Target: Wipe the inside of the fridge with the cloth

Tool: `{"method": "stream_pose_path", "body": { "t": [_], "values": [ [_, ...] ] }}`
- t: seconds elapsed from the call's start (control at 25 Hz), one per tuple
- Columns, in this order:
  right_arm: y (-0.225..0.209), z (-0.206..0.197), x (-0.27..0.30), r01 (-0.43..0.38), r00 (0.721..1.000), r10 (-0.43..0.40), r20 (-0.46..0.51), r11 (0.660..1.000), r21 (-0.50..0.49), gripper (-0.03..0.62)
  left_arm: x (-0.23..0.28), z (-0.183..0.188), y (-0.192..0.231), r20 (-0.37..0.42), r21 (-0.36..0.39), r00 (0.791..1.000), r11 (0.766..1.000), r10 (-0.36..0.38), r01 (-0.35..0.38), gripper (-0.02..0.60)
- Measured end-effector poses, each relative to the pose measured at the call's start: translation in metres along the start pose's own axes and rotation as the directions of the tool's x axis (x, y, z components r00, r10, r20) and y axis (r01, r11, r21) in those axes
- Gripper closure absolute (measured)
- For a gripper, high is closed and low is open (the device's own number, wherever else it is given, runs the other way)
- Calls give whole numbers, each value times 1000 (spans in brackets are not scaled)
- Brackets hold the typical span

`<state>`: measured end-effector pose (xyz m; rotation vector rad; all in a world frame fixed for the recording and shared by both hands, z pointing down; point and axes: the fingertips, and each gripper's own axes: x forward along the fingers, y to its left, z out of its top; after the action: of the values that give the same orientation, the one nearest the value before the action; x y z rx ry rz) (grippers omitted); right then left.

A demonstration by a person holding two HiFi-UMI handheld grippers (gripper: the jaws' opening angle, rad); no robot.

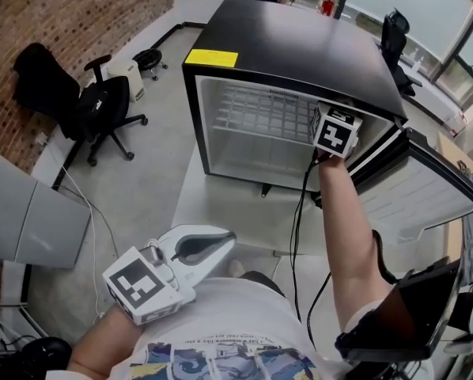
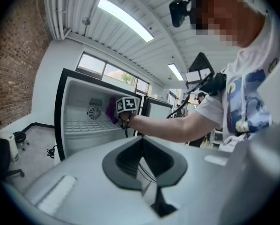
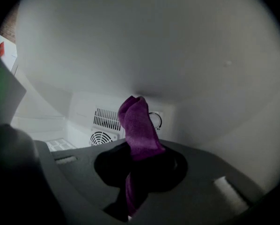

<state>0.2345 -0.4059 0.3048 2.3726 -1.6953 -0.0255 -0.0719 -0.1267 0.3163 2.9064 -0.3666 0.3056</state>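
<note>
**A:** Whereabouts of the cloth (image 3: 139, 125)?

**B:** Purple, bunched, and clamped in the right gripper (image 3: 135, 184), with the jaws clenched on its lower part and the upper fold standing free beyond the tips. Deep inside the open fridge (image 1: 300, 46), toward the upper right corner of the cavity, above the wire shelf (image 1: 268, 113).

**A:** Touching anything?

**B:** Tip pressed to, or just short of, a pale inner panel. Hard to say from the dim right gripper view whether side wall or ceiling. Fan grille (image 3: 101, 137) and round dial (image 3: 156, 121) on the back wall just behind it.

**A:** Reason for gripping it bunched?

**B:** Probably to leave a soft pad ahead of the hard jaws — to put fabric, not plastic, against the liner.

**A:** And the left gripper (image 1: 217, 248)?

**B:** Held low near the torso, well apart from the fridge, jaws closed together on nothing. Likely parked there to stay out of the reaching arm's way.

**A:** Door (image 1: 426, 188)?

**B:** Swung wide to the right, giving the forearm free entry.

**A:** Progress?

**B:** Seemingly mid-wipe at the upper right — shelf, floor and left wall presumably yet to do.
</note>
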Motion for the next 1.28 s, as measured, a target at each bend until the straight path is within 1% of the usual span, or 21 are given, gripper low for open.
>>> {"method": "stream_pose_path", "body": {
  "t": [0.08,0.2,0.4,0.6,0.76,1.12,1.28],
  "values": [
    [0,5,-5,18,999,-19,26,998,60,542,-5,-3,3,-4,4,1000,1000,14,-14,575],
    [-6,5,-9,58,998,-63,31,988,141,542,-12,-3,4,-1,2,1000,1000,23,-23,575],
    [-19,-2,-15,127,991,-130,3,974,188,542,-25,-6,2,16,2,1000,1000,21,-21,575],
    [-30,-4,-33,188,982,-190,-13,955,230,542,-37,-13,-2,16,2,1000,1000,15,-15,575],
    [-38,-6,-51,220,975,-223,-16,946,239,542,-49,-14,-8,21,-10,1000,1000,2,-2,575],
    [-45,-11,-98,268,962,-271,-22,932,245,542,-69,-25,-24,22,11,999,999,-45,45,575],
    [-53,-16,-120,291,956,-294,-26,924,248,542,-78,-30,-28,25,6,998,998,-58,58,575]
  ]
}}
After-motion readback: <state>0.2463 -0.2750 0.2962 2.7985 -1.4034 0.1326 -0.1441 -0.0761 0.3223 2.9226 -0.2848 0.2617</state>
